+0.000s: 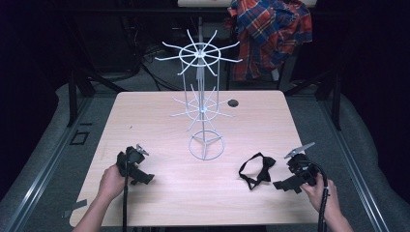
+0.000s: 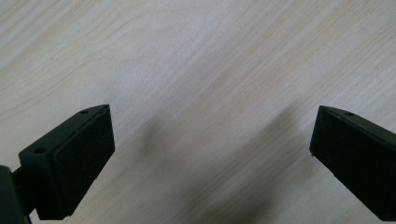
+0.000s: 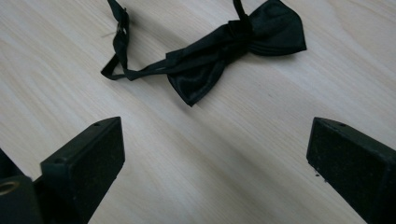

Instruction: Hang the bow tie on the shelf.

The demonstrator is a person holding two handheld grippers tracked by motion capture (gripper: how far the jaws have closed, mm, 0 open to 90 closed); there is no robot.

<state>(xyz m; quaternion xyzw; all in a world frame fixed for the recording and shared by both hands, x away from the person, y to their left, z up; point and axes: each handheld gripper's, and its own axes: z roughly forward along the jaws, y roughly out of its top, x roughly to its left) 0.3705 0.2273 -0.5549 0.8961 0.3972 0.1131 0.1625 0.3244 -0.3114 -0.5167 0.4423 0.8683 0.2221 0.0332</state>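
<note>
Black bow tie (image 3: 219, 51) flat on table (image 1: 159, 121), just ahead of right gripper (image 3: 215, 163), jaws wide, empty. Best pinched at centre knot. Left gripper (image 2: 210, 154) open, idle.

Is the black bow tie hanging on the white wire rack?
No, the bow tie lies flat on the table, apart from the rack.

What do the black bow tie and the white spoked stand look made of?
Black bow tie: fabric, probably satin; a soft sheen on its pleated wings, with a thin strap. White spoked stand: thin wire, apparently metal with a white coating; slim rods and rings hold their shape.
</note>
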